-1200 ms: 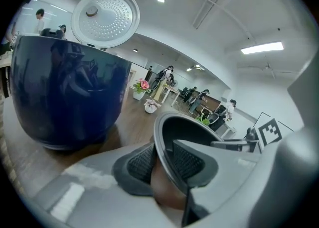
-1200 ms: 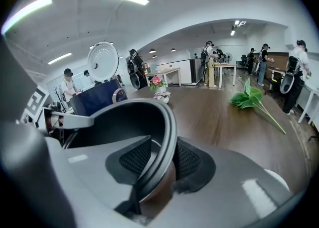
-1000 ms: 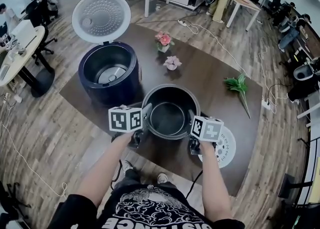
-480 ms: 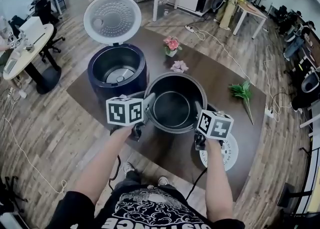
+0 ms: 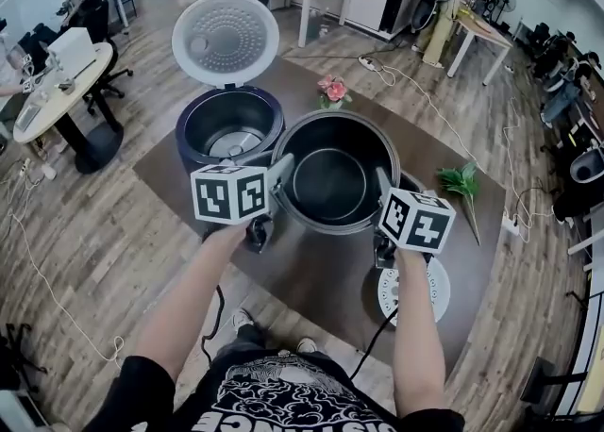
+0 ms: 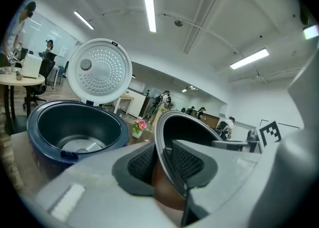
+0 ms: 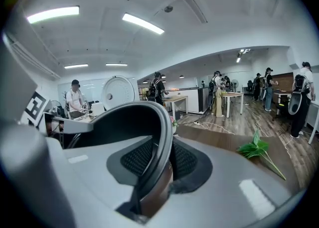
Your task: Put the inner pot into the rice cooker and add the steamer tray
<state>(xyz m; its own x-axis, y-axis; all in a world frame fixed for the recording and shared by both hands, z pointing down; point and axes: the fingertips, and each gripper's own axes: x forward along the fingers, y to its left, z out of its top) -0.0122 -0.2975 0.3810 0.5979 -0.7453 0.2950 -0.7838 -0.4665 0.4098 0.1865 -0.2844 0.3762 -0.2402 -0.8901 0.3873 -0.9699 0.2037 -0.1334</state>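
The inner pot [image 5: 330, 185] has risen off the table [image 5: 448, 223] and now hangs beside the open rice cooker [image 5: 193, 109]. The left gripper [image 6: 162, 162] and right gripper [image 7: 157, 160] are pinched narrow on opposite sides of its rim. Lowering it into the cooker looks next; the steamer tray [image 5: 442, 287] waits by the table's near edge.

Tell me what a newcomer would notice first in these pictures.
The dark inner pot fills the centre, its rim gripped on opposite sides by the left gripper and right gripper. Just behind it to the left stands the navy rice cooker, empty, its white lid flipped up.
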